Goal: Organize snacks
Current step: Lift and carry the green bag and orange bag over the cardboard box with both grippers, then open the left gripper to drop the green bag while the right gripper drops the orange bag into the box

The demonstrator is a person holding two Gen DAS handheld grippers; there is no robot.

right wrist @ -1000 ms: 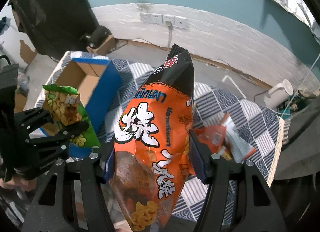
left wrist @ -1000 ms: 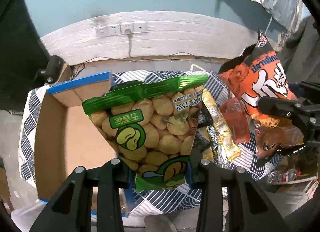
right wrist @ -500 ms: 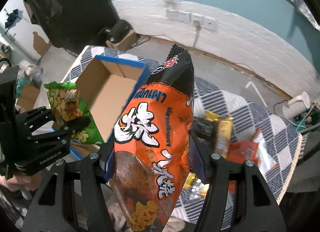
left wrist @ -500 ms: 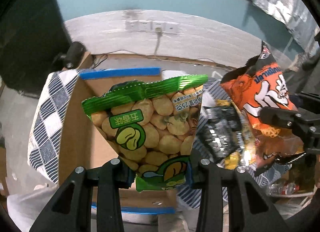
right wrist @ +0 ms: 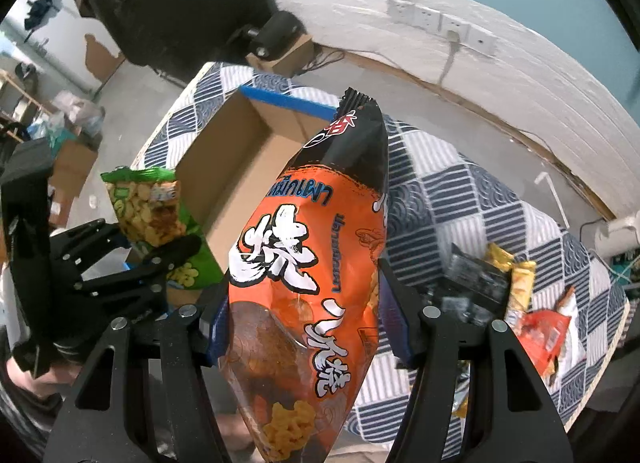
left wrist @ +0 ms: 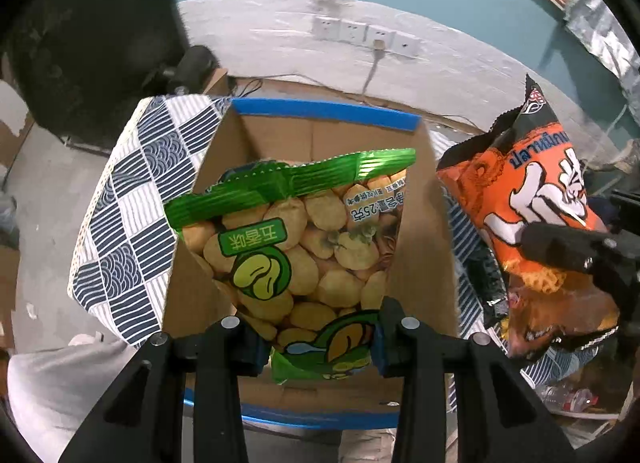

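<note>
A table under a blue-and-white patterned cloth (right wrist: 460,199) carries an open cardboard box (left wrist: 280,139) with blue-taped edges; its floor looks bare where it shows. Over the box mouth hangs the green bean-snack bag (left wrist: 296,247), pinched at its lower end by the left gripper (left wrist: 320,339), jaws pressed onto the foil; just to its right the right gripper (right wrist: 300,319) clamps the orange snack bag (right wrist: 316,247) by its lower half, top seal pointing away, held off to the box's right over the cloth. Smaller still, a few loose packets (right wrist: 516,283) lie scattered on the far right of the cloth, well apart from the box.

The step in hand appears to be dropping the green bag into the box; to do it well, lower it until the free end is below the rim, lay it flat against one wall so room is left, then part the jaws; the bag is light and puffy, so releasing high could let it catch the edge. The orange bag should wait clear, then go alongside, not on top.
</note>
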